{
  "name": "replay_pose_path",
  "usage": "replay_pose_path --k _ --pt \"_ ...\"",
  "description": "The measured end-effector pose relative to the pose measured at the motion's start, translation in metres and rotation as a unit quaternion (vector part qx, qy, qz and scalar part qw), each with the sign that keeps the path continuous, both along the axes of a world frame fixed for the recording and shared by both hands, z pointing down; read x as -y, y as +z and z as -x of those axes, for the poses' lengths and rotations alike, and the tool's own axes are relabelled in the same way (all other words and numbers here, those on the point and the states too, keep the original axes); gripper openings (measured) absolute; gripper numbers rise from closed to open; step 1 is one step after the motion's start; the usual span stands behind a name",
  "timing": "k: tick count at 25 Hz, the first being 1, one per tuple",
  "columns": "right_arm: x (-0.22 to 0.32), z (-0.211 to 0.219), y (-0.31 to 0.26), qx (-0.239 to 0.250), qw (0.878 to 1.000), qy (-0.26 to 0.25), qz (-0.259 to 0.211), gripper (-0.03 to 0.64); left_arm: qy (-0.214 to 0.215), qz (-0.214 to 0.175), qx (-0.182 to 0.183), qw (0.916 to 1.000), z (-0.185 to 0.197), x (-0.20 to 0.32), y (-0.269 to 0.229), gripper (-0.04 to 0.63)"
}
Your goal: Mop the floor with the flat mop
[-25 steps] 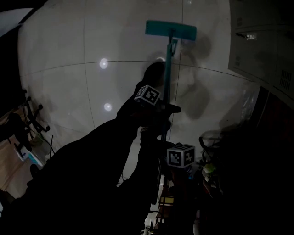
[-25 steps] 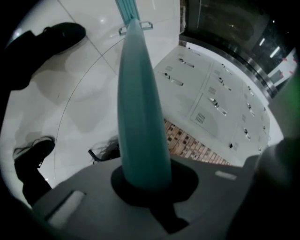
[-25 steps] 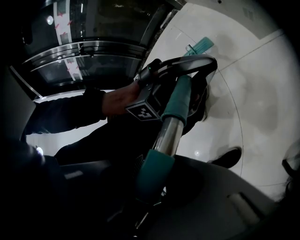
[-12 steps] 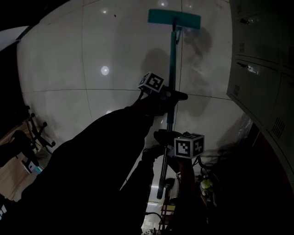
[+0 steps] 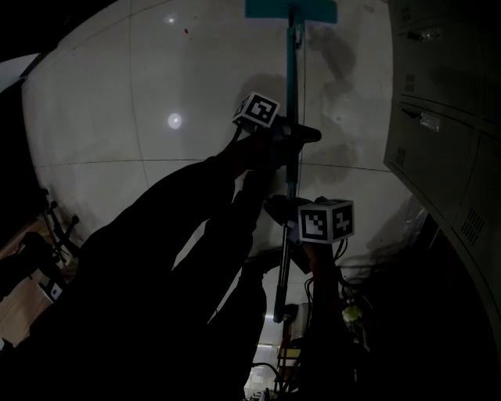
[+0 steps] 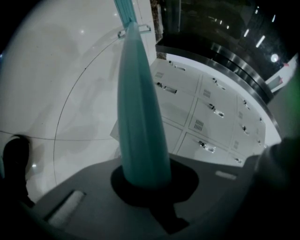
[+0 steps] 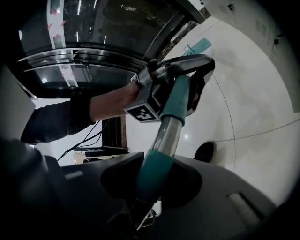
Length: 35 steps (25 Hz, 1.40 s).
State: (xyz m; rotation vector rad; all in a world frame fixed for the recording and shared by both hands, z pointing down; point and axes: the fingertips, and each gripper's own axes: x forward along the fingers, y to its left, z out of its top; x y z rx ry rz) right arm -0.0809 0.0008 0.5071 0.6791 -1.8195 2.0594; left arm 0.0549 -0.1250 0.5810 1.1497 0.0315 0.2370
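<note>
Both grippers are clamped on the mop handle (image 5: 294, 74).
The left gripper (image 5: 291, 135) holds the teal shaft farther out, and the right gripper (image 5: 285, 213) grips it behind, towards the person. The shaft's long axis runs straight ahead of both jaws to the mop head (image 5: 291, 9) on the floor (image 5: 156, 86), so the left is nearer the head.

The mop head (image 5: 291, 9) lies on the floor (image 5: 156, 78) far ahead, and its handle (image 5: 294, 78) runs back toward the person. The left gripper (image 5: 291, 135) clasps the handle in front of the right gripper (image 5: 288, 215), which clasps it nearer the back end. Lockers (image 5: 442, 102) stand along the right.
</note>
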Motion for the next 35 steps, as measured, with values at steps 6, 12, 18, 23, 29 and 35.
replay_pose_path --k 6,12,18,23,29,35 --pt "-0.038 0.007 -0.022 0.001 1.000 0.006 -0.001 0.115 0.007 0.004 0.001 1.0000 0.005 -0.039 -0.019 0.015" --pt "-0.125 0.015 -0.046 0.007 1.000 0.006 0.002 0.115 0.012 0.011 0.002 0.9999 0.014 -0.128 -0.042 0.015" --pt "-0.230 0.025 -0.070 0.013 1.000 -0.018 0.011 0.117 0.006 0.024 0.009 0.9997 0.030 -0.232 -0.060 0.015" --pt "-0.318 0.033 -0.083 0.011 0.999 -0.039 0.021 0.117 -0.006 0.035 0.015 0.9993 0.043 -0.316 -0.071 0.015" --pt "-0.415 0.035 -0.083 0.011 0.998 -0.050 0.030 0.120 -0.009 0.047 0.018 0.9987 0.047 -0.416 -0.068 0.015" --pt "-0.490 0.030 -0.074 0.018 0.998 -0.050 0.037 0.123 -0.002 0.060 0.028 0.9978 0.042 -0.495 -0.054 0.017"
